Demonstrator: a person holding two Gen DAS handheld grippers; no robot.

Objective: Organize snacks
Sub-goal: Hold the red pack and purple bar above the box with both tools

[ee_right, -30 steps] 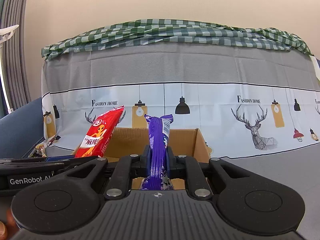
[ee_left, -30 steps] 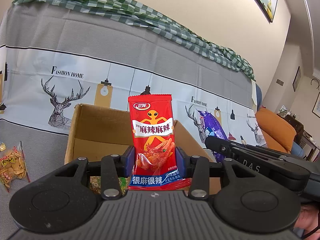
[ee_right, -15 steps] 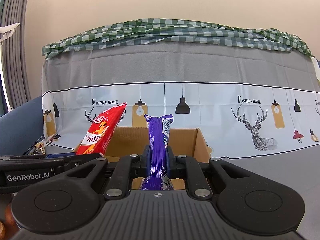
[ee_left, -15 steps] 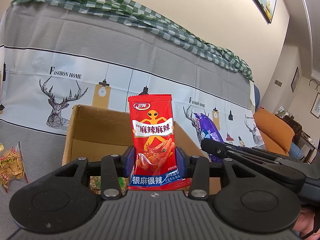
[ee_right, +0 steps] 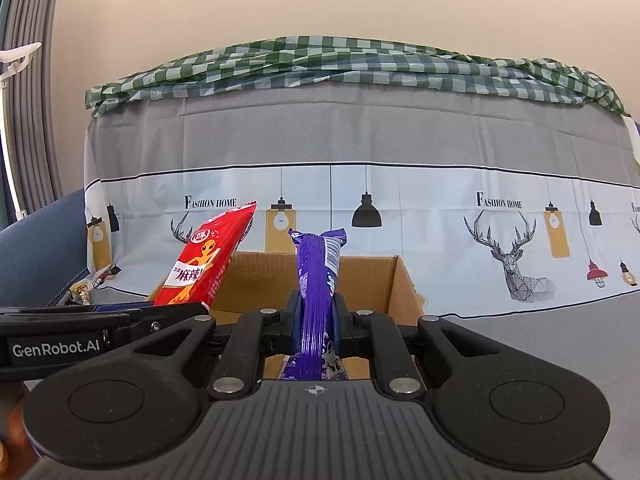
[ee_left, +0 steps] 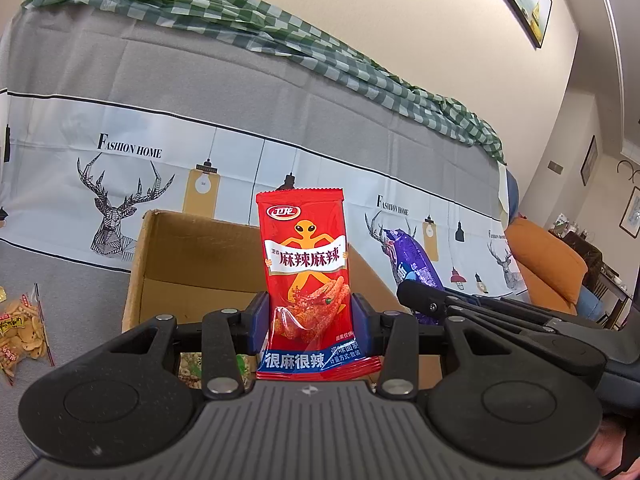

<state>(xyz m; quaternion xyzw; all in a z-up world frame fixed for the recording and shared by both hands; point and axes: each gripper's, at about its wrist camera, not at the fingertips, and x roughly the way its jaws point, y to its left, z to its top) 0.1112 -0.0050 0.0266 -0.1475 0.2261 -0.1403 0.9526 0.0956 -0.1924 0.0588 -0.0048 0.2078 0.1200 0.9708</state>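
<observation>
Almost nothing has changed over the last second, and we read that as a pause, not progress. Our left gripper (ee_left: 307, 322) stays clamped on the red plastic snack packet with the orange figure (ee_left: 306, 276), which stands upright between the blue pads. Our right gripper (ee_right: 316, 320) stays pinched nearly together on the purple crinkled snack wrapper (ee_right: 316, 300), gripped edge-on and also upright. Both packets hang at the near side of the open brown cardboard box (ee_left: 192, 264), with the box's interior showing behind them; only the view past them has drifted slightly. A clear bag of yellow crackers (ee_left: 20, 324) lies on the grey cloth to the left, outside the box. Since neither hand has released, we judge both snacks not yet placed; the next step is probably lowering them in and letting go.
</observation>
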